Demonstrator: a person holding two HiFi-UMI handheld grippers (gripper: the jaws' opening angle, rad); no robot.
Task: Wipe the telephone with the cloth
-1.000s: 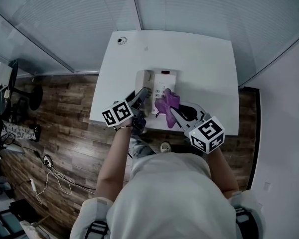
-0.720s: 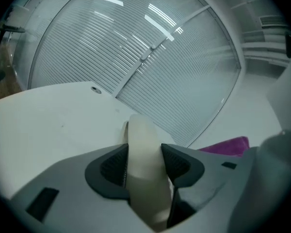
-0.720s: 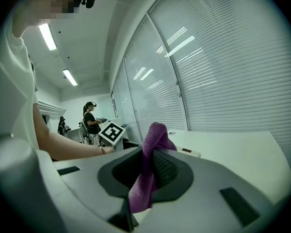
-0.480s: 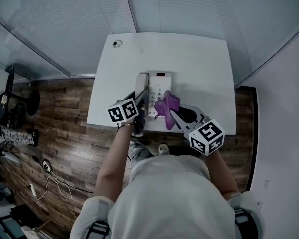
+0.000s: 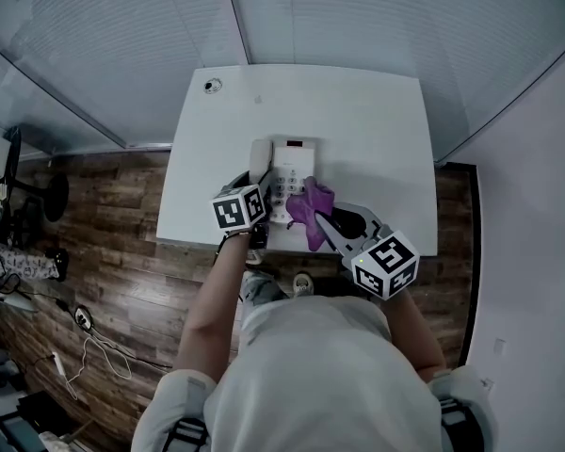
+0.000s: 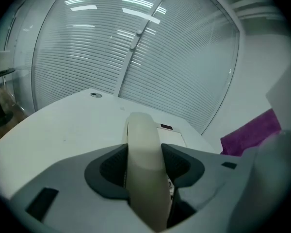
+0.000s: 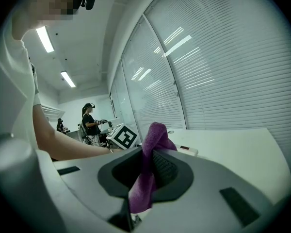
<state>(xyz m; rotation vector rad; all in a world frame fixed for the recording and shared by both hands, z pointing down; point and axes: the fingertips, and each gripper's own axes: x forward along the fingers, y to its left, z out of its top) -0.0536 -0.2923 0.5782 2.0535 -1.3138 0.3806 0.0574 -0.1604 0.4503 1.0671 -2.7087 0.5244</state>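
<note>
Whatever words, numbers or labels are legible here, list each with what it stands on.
No text can be read.
Keypad of the telephone: marks too small to read.
Dark label at its top: blurred.
Cubes on left gripper and right gripper: square patterns only, no words.

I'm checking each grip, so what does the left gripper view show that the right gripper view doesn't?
Only the left gripper view: the left gripper closed on the cream handset. Only the right gripper view: the right gripper pinching the purple cloth, the left gripper's marker cube and a person standing in the background. Both: the white table, the telephone base, the cloth itself and the window blinds.
</note>
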